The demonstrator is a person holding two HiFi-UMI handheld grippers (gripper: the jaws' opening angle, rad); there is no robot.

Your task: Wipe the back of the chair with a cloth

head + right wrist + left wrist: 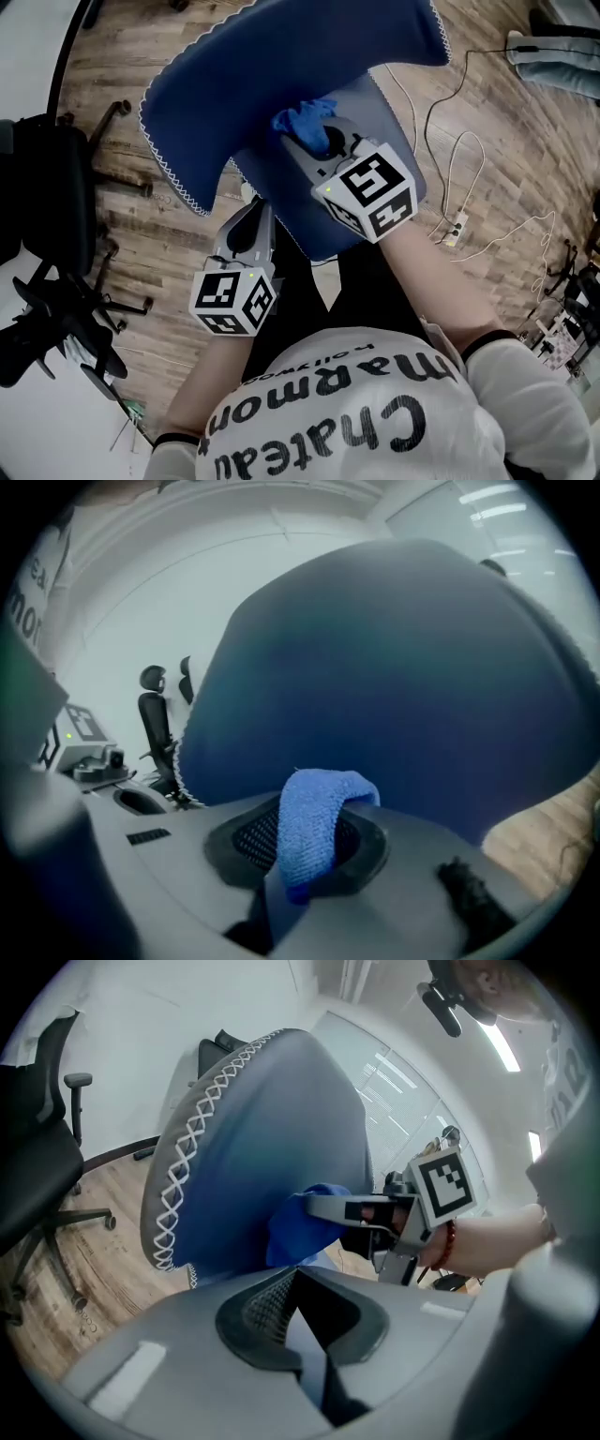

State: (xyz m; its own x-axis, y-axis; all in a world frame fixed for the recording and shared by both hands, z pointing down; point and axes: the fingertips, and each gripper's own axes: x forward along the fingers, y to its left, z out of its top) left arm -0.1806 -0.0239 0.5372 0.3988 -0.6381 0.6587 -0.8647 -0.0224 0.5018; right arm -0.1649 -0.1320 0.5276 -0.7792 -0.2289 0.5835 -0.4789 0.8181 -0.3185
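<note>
Against the blue chair back [281, 84], the R gripper [307, 139] had its jaws clamped on a blue cloth [302, 119], w/ the cloth bunched over the pads and pressed to the fabric. The L gripper [251, 214] sat lower, near the backrest's white-stitched edge, jaws closed together w/ nothing between; contact w/ the chair unclear. Shirt [375, 422] print, upside down in head view, read approx. "Chateau Marmon…", rest not legible. A black office chair [56, 187] stood at left on the wood floor [506, 159].
</note>
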